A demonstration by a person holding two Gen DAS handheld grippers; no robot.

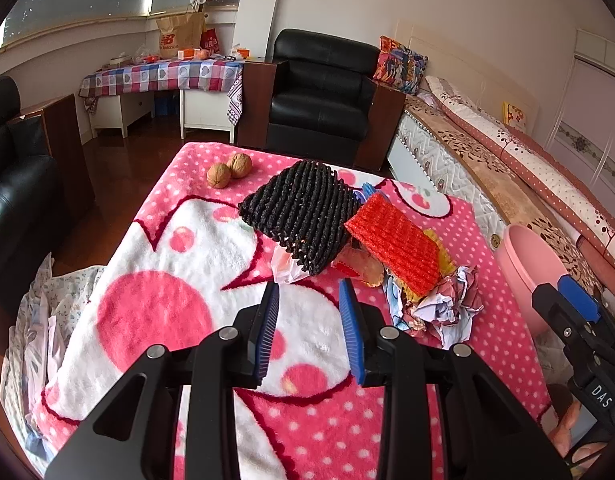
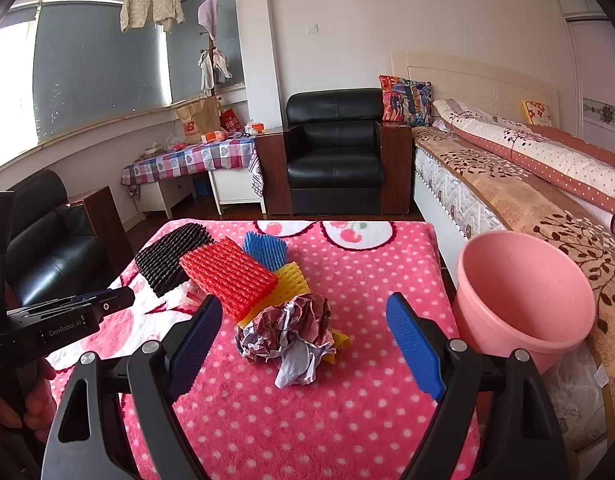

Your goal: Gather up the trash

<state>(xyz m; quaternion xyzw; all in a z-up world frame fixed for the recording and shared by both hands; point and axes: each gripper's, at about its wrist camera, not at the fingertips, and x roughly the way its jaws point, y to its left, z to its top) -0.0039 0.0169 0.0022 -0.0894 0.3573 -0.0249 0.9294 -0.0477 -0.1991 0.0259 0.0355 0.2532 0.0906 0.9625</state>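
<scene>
Pink dotted blanket [image 2: 347, 420] carries a small heap of trash, and both grippers stand open and empty before it.

The crumpled paper ball [image 2: 287, 332], in the middle of the right wrist view, looks light and soft; I judge it will squash easily, so it is best pinched across its thick middle. It lies just ahead of the right gripper [image 2: 303, 344], between the lines of its two wide-apart fingers, not touched. The red foam net [image 2: 227, 280] and black foam net [image 1: 299, 212] look springy and very light. The left gripper [image 1: 309, 332], half open, points at the black net's lower edge. The pink bucket [image 2: 523, 304] waits at the right of the frame.
</scene>
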